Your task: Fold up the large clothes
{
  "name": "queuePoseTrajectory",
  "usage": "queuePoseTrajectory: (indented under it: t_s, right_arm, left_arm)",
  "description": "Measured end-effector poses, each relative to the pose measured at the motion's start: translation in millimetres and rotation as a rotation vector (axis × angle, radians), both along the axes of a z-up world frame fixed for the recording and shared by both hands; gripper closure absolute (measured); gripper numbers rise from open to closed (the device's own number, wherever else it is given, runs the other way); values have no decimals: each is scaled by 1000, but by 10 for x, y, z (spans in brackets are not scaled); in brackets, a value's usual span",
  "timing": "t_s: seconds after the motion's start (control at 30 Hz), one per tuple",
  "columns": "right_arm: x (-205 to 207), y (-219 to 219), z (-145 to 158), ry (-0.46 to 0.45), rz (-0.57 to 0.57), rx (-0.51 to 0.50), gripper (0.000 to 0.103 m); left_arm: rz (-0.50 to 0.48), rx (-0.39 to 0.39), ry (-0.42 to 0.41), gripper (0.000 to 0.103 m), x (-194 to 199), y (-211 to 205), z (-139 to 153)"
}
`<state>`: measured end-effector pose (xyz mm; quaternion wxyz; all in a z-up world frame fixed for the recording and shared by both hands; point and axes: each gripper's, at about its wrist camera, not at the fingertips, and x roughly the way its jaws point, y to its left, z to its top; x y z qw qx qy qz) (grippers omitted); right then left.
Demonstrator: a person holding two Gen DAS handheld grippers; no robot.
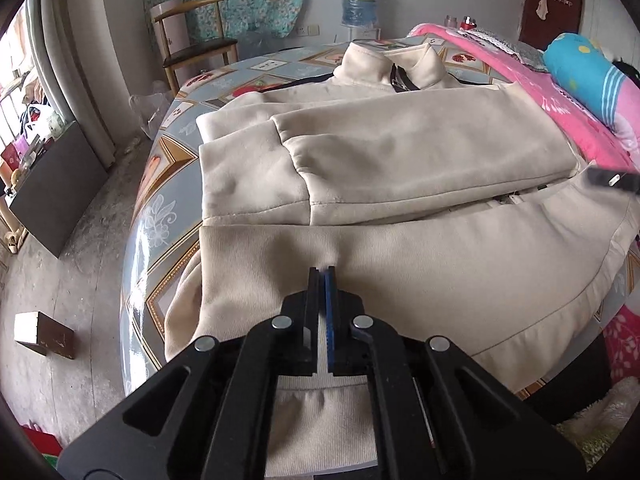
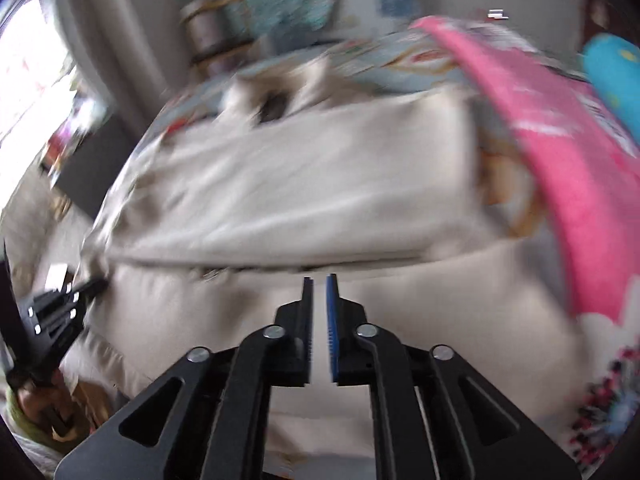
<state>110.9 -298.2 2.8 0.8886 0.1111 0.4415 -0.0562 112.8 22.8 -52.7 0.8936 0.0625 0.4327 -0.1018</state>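
Nearest the left wrist camera, the left gripper (image 1: 323,270) has its jaws pressed together on a pinch of the beige jacket (image 1: 400,160), at the hem band that runs across the near edge of the garment; the cloth puckers just ahead of the tips. In the right wrist view, which is heavily blurred, the right gripper (image 2: 319,278) hangs over the same hem area with its jaws standing a narrow gap apart; whether any cloth sits between them cannot be told. The left gripper (image 2: 60,312) also shows at the left edge of that view, its tip touching the jacket's (image 2: 300,184) left side.

The jacket lies spread on the table (image 1: 176,148), which wears a glossy patterned cover. Both sleeves are folded across the chest, the upper one (image 1: 360,152) lying flat from side to side, its cuff toward the left. Beyond them the stand-up collar (image 1: 384,66) sits open at the far end.

To the right a pink blanket (image 1: 560,96) borders the jacket. Farther back stand a wooden chair (image 1: 192,36) and a blue water jug (image 1: 360,2) against the wall.
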Motion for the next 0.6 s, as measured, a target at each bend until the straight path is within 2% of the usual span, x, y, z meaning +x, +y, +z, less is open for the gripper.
queuePoseTrajectory:
  t_s: [0.03, 0.1, 0.23, 0.43, 0.47, 0.5, 0.53, 0.57, 0.6]
  right_arm:
    - [-75, -163, 38, 2, -45, -26, 67]
    - [-160, -397, 44, 15, -107, -60, 60]
    - [-149, -620, -95, 66, -140, -56, 60]
    - [89, -515, -304, 97, -98, -156, 61]
    - [82, -500, -316, 94, -92, -177, 64]
    - [113, -479, -345, 101, -77, -203, 75]
    - [124, -462, -349, 99, -62, -216, 91]
    - [112, -448, -308, 82, -38, -193, 99]
    - [82, -426, -232, 49, -31, -200, 99]
  left_arm:
    - [1, -1, 2, 101, 2, 0, 3]
    - [2, -5, 6, 100, 7, 6, 10]
    - [4, -3, 9, 100, 13, 4, 8]
    - [11, 31, 0, 100, 4, -50, 4]
    - [12, 34, -2, 100, 0, -55, 1]
    - [11, 36, -4, 100, -2, -59, 2]
    - [9, 40, -8, 100, -4, -66, -1]
    - [6, 44, -12, 100, -7, -72, -2]
    - [-1, 52, -18, 100, -15, -80, -4]
